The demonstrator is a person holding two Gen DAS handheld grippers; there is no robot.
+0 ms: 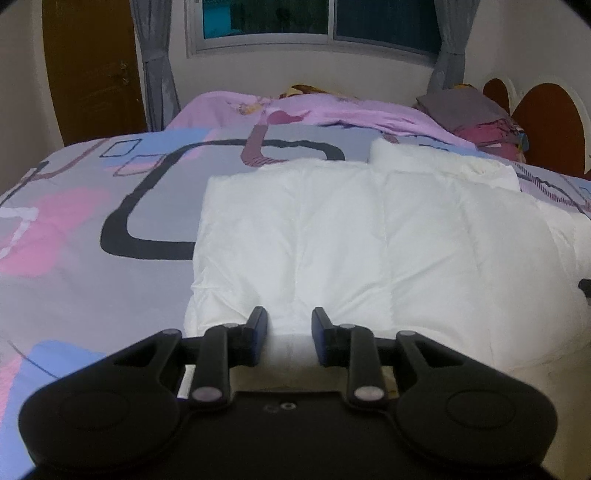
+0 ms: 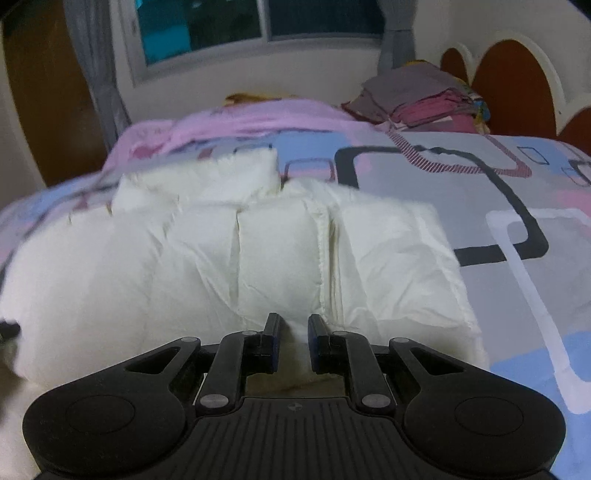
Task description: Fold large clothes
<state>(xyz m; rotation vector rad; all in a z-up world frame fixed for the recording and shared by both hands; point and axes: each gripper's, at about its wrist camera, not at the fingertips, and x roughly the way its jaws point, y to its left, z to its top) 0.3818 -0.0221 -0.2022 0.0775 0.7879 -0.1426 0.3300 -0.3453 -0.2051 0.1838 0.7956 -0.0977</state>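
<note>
A white padded garment [image 1: 369, 240] lies spread on the bed, puffy and quilted in panels. In the right wrist view the same garment [image 2: 221, 258] shows a seam running toward me and a folded part at its far end. My left gripper [image 1: 289, 325] sits at the garment's near edge, jaws narrowly apart, with a ridge of white fabric filling the gap between the pads. My right gripper [image 2: 293, 328] is at the near edge too, shut on a pinch of the white fabric.
The bed carries a patterned grey, pink and blue cover [image 1: 92, 295]. A stack of folded clothes [image 2: 417, 99] sits at the far right near the brown headboard [image 2: 517, 81]. Behind the bed are a window [image 1: 314, 22], grey curtains and a brown door [image 1: 92, 66].
</note>
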